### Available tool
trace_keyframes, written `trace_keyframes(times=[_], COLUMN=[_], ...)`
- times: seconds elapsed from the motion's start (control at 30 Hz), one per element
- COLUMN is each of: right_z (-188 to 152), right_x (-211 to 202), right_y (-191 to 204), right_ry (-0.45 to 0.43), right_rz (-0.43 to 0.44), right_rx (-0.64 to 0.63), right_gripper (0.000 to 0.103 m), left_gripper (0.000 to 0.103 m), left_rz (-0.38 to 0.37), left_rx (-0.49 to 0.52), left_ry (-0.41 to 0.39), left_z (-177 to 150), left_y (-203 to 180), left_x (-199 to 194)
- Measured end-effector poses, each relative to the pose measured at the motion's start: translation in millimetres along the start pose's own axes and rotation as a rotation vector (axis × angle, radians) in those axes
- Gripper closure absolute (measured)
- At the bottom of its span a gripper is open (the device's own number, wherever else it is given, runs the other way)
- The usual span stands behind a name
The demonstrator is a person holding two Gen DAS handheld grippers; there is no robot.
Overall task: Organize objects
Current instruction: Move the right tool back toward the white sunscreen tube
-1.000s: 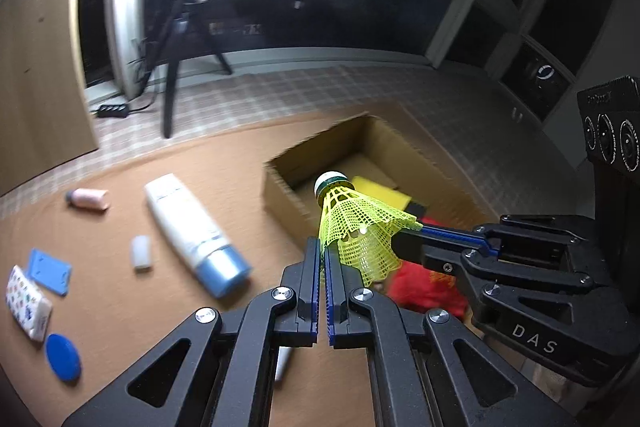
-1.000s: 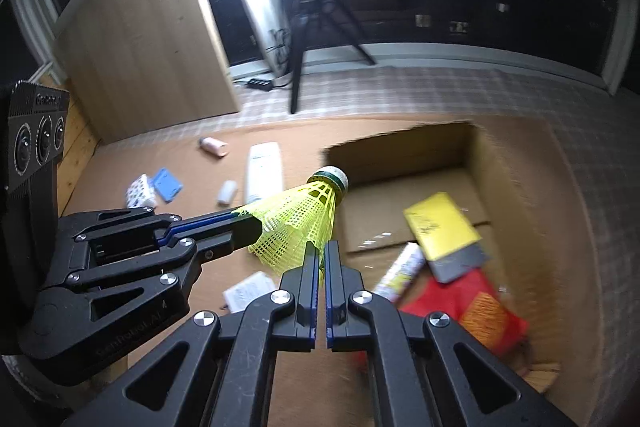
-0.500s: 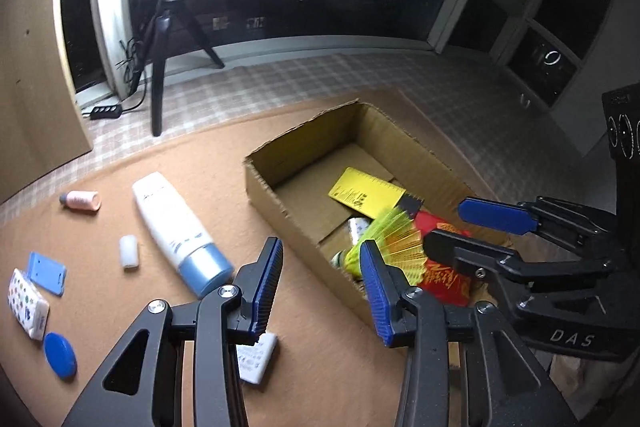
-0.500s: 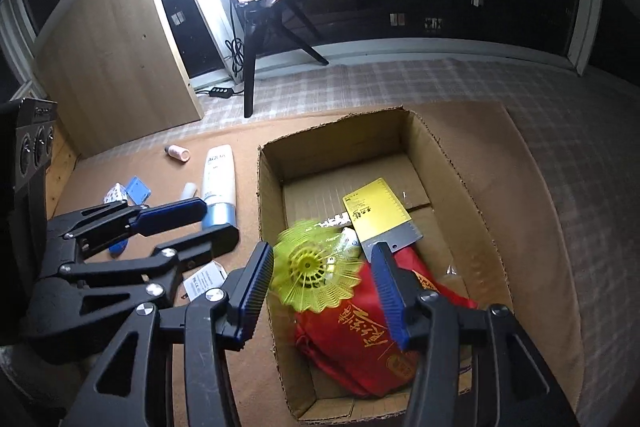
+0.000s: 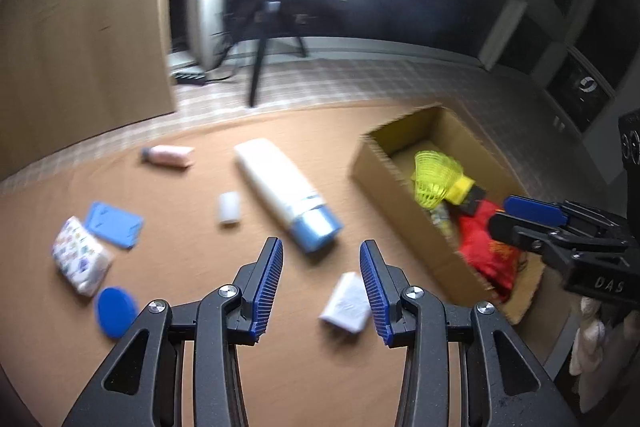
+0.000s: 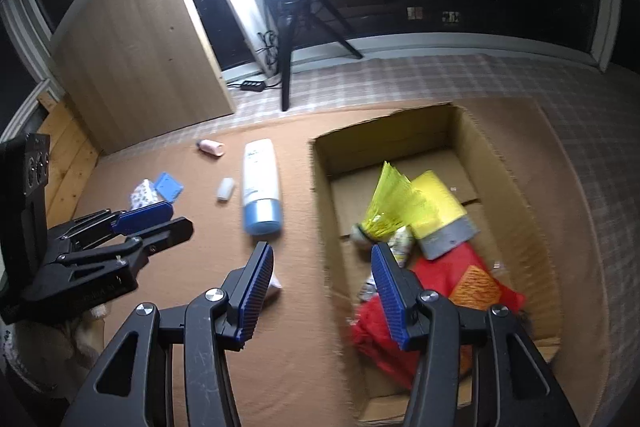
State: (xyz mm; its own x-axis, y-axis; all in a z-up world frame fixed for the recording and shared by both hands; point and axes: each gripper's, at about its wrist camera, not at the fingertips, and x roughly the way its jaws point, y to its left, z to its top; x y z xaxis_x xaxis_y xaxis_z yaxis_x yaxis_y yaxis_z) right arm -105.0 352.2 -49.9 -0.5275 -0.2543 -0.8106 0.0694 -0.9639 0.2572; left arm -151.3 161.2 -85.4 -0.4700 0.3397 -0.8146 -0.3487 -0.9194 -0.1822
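Since a second ago, the yellow shuttlecock (image 5: pixel 434 179) has left our claws and is lying inside the cardboard box (image 5: pixel 404 223) at right. From the left wrist, we are holding the left gripper (image 5: pixel 320 283) wide apart and empty over open brown mat, the white tube (image 5: pixel 286 193) beyond it.

From the right wrist, we are holding the right gripper (image 6: pixel 320 295) apart, gripping nothing, astride the box's left wall (image 6: pixel 326 227); the shuttlecock (image 6: pixel 390 207) is resting cork-down beside a yellow card (image 6: pixel 440 203).
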Motion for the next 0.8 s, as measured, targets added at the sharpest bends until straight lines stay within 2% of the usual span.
trace_keyframes(times=[0.4,0.57,0.8], right_z=[6,14,41], right_x=[26,43,86], right_y=[49,61,62], right_ry=[0.055,0.088,0.155], right_rz=[0.092,0.13,0.157], right_rx=[-0.031,-0.019,0.038], right_gripper=[0.055,0.055,0.055], left_gripper=[0.06,0.06,0.06], left_rz=[0.085,0.082,0.059], left_rx=[-0.157,-0.173,-0.173], left_ry=[-0.007,-0.002,0.018], left_z=[-24,-33,-41], left_y=[111,127,129], left_x=[-41,-44,-37])
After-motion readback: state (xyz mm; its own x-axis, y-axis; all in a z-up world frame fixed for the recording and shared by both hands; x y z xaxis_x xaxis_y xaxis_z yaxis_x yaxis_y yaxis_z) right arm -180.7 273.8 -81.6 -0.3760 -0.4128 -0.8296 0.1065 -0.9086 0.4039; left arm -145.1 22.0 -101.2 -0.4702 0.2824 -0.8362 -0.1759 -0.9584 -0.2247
